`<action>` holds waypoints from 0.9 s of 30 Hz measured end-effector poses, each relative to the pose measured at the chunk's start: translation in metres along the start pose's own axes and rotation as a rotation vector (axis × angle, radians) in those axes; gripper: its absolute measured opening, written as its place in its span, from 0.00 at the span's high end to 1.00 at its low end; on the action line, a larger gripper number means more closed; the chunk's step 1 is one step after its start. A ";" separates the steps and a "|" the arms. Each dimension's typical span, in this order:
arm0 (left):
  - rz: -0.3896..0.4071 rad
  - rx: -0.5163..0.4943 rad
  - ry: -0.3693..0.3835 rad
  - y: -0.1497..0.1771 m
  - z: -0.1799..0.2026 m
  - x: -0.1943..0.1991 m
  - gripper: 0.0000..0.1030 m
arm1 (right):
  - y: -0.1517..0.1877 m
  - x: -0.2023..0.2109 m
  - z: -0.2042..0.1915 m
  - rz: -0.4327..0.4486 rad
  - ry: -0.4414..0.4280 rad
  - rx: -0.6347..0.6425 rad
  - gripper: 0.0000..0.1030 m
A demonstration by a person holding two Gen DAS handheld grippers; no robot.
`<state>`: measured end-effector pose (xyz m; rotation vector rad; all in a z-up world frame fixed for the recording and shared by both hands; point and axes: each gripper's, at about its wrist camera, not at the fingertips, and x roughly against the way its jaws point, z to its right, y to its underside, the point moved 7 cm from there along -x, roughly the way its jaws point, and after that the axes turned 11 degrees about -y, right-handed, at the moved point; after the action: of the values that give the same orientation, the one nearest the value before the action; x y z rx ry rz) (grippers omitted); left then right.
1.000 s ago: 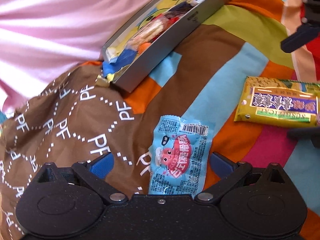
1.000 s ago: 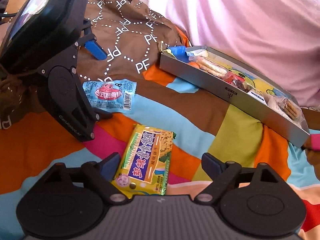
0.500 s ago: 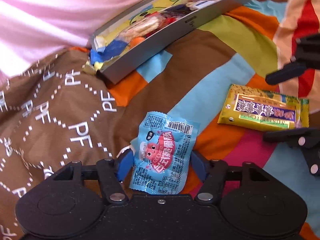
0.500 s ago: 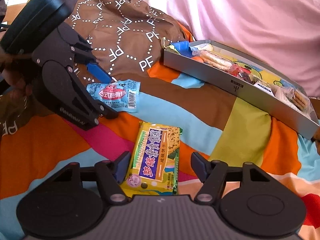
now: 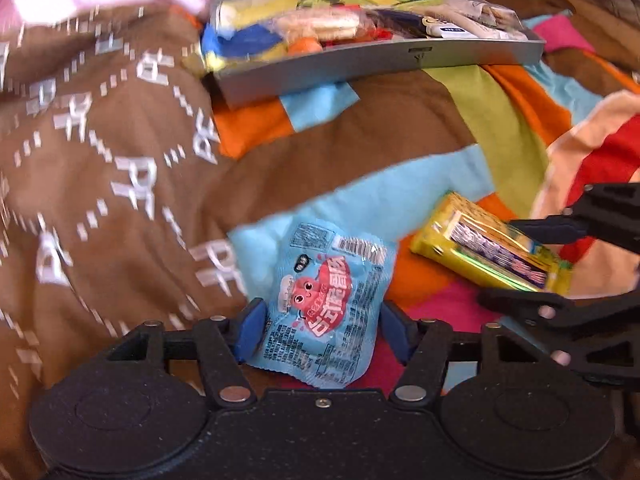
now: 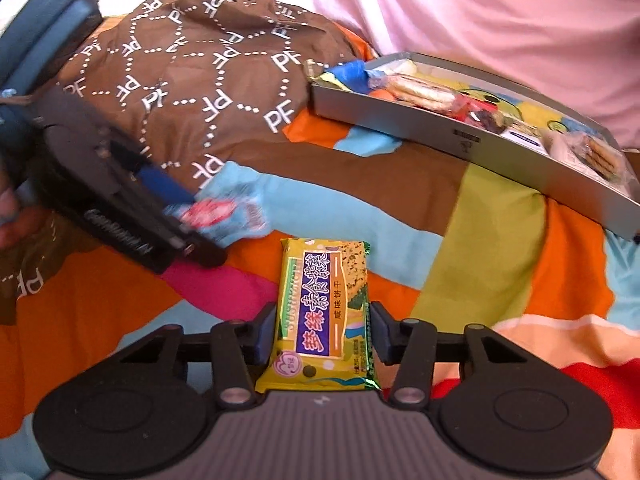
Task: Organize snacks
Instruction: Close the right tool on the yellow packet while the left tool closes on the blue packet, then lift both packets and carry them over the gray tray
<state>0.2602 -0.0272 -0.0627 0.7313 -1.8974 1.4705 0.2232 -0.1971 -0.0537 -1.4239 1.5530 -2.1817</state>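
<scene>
A light-blue snack packet (image 5: 324, 304) with a red cartoon sits between the blue pads of my left gripper (image 5: 322, 330), which is shut on its sides. My right gripper (image 6: 323, 336) is shut on a yellow-and-purple cracker packet (image 6: 324, 312). Seen from the left wrist, the yellow packet (image 5: 492, 248) is tilted in the right gripper (image 5: 500, 264), just right of the blue one. Seen from the right wrist, the left gripper (image 6: 204, 226) holds the blurred blue packet (image 6: 224, 212). A grey tin tray (image 5: 380, 60) (image 6: 460, 136) with several snacks lies beyond both.
Everything rests on a soft blanket of coloured patches (image 6: 500, 264). A brown cloth printed with "PF" (image 6: 208, 80) bulges at the left of the tray. Pink fabric (image 6: 500, 12) rises behind the tray. A hand (image 6: 8, 208) holds the left gripper at the frame edge.
Both grippers have closed from open onto their packets, the left on the blue one and the right on the yellow one. The left wrist view has swung, and the tray now lies straight ahead.
</scene>
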 end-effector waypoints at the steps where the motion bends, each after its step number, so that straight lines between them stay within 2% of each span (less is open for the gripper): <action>1: -0.014 0.028 0.016 0.003 0.003 0.003 0.39 | 0.000 0.001 0.003 -0.005 0.007 -0.005 0.49; 4: -0.050 0.062 0.056 0.012 0.016 0.010 0.38 | 0.002 0.004 0.009 -0.022 0.013 -0.024 0.49; 7: -0.057 0.053 0.050 0.017 0.026 0.014 0.37 | 0.004 0.004 0.013 -0.023 0.016 -0.038 0.46; 12: -0.039 -0.050 0.025 0.017 0.032 0.013 0.29 | 0.006 0.002 0.012 -0.019 0.018 -0.015 0.38; 17: -0.020 -0.134 0.027 0.017 0.033 0.011 0.26 | 0.007 -0.004 0.014 -0.023 0.002 -0.015 0.31; 19: -0.012 -0.146 0.027 0.017 0.034 0.011 0.28 | 0.007 -0.004 0.015 -0.024 -0.005 -0.029 0.31; 22: 0.003 -0.155 0.036 0.018 0.037 0.013 0.37 | 0.007 -0.004 0.014 -0.024 -0.014 -0.039 0.32; 27: -0.004 -0.123 0.041 0.017 0.035 0.014 0.39 | 0.007 -0.004 0.009 -0.022 -0.031 -0.035 0.47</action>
<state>0.2336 -0.0582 -0.0697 0.6421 -1.9348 1.3430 0.2292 -0.2048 -0.0614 -1.4851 1.5797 -2.1444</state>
